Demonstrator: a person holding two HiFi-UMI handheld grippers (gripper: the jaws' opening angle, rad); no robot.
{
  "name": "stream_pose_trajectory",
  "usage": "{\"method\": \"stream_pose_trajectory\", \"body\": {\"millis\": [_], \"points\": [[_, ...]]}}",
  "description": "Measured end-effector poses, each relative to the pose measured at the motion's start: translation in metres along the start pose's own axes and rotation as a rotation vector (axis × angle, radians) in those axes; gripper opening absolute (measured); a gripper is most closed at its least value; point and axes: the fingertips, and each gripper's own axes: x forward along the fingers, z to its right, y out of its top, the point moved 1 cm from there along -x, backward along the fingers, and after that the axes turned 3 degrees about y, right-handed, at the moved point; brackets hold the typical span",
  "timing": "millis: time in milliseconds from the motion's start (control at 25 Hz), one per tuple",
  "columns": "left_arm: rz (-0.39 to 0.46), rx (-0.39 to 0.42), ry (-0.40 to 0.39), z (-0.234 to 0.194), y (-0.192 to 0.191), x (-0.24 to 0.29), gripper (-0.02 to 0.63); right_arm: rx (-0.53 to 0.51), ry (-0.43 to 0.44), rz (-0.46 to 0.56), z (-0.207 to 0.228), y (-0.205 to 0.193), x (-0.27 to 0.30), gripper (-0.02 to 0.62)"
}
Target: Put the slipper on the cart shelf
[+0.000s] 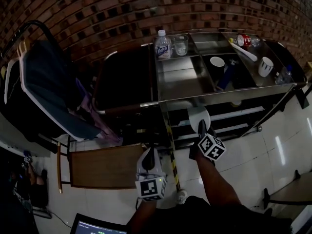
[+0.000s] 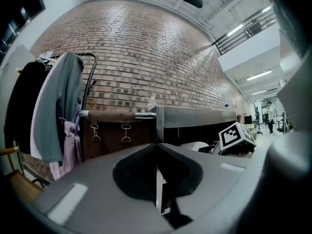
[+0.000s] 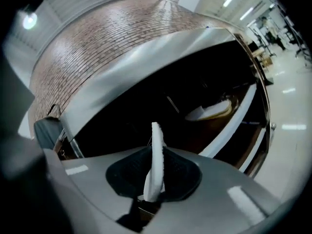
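A white slipper (image 1: 196, 116) is pinched by its edge in my right gripper (image 1: 202, 127), just in front of the steel cart's lower shelf (image 1: 239, 114). In the right gripper view the slipper (image 3: 156, 155) stands edge-on between the pads of that gripper (image 3: 157, 165), which is shut on it. A second white slipper (image 3: 210, 110) lies on the dark shelf (image 3: 234, 130) beyond. My left gripper (image 1: 149, 156) hangs lower left, over the floor, shut with nothing in it. In the left gripper view its jaws (image 2: 157, 152) meet, and the held slipper (image 2: 195, 146) shows to the right.
The cart's top tray (image 1: 180, 77) holds a water bottle (image 1: 162, 45), a glass (image 1: 181, 44), cups and a can. A brown chair (image 1: 105, 165) stands at the left. A rack with hanging clothes (image 1: 46, 82) stands before the brick wall. Tiled floor lies to the right.
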Motion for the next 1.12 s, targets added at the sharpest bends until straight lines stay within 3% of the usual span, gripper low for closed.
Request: {"method": "stream_pose_trajectory", "body": {"millis": [200, 360, 560, 680, 760, 880, 1120], "points": [[-0.015, 0.002, 0.001, 0.004, -0.009, 0.004, 0.017, 0.243, 0.0, 0.043, 0.017, -0.017, 0.038, 0.049], [-0.02, -0.003, 0.003, 0.006, -0.006, 0.002, 0.017, 0.262, -0.038, 0.074, 0.029, -0.03, 0.057, 0.051], [-0.033, -0.009, -0.009, 0.012, -0.016, 0.002, 0.017, 0.082, -0.151, -0.007, 0.037, -0.043, 0.067, 0.071], [-0.035, -0.004, 0.0, 0.006, -0.019, -0.002, 0.017, -0.075, -0.252, -0.073, 0.04, -0.05, 0.07, 0.199], [-0.032, 0.005, -0.006, 0.005, -0.02, -0.004, 0.017, -0.134, -0.299, -0.101, 0.045, -0.053, 0.072, 0.201], [-0.025, 0.006, -0.009, 0.006, -0.018, -0.005, 0.017, -0.235, -0.314, -0.126, 0.046, -0.052, 0.076, 0.208], [-0.022, 0.004, -0.021, 0.012, -0.016, -0.004, 0.017, -0.407, -0.35, -0.199, 0.048, -0.057, 0.088, 0.289]]}}
